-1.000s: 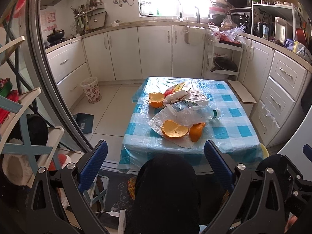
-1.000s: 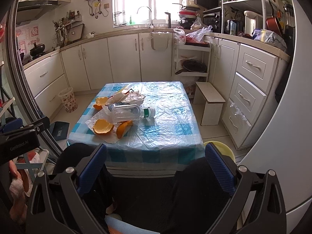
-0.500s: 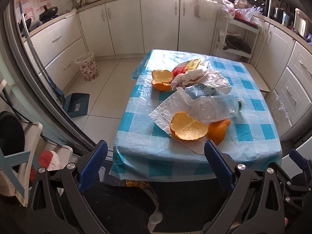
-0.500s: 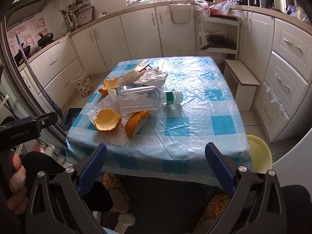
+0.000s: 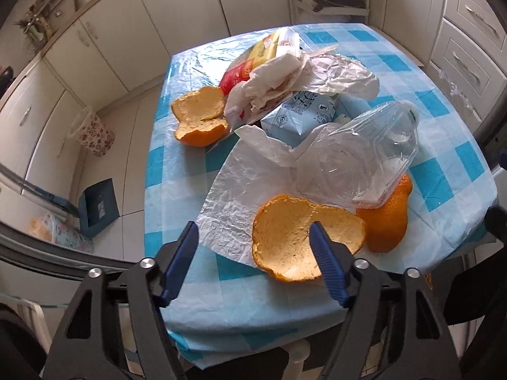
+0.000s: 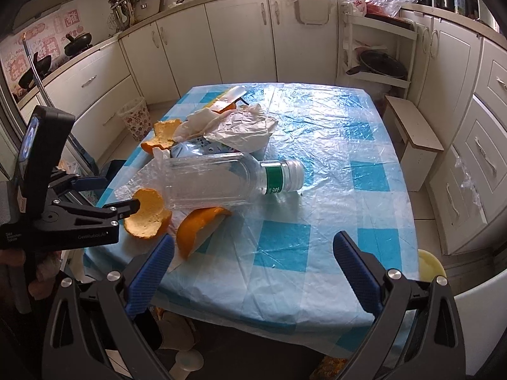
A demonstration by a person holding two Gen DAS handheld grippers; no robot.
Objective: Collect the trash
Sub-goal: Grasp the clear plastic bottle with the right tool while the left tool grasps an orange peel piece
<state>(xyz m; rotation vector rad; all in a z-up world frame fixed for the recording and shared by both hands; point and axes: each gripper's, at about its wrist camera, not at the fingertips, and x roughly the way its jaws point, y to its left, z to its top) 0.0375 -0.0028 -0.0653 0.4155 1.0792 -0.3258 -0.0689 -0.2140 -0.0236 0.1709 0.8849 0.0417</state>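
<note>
Trash lies on the blue-checked table: a near orange peel on a white plastic bag, a second peel piece, a clear plastic bottle, a blue carton, crumpled paper, a red-yellow wrapper and a far peel. My left gripper is open, its right finger over the near peel's edge; it also shows in the right wrist view. My right gripper is open, above the table's near edge, beside the bottle.
A floral waste bin stands on the floor left of the table, also in the right wrist view. A dustpan lies nearby. Cabinets line the walls. A small stool and yellow basin sit right of the table.
Both grippers have moved forward and down toward the table. The left gripper now reaches the near orange peel and has narrowed somewhat. The trash has not moved.
</note>
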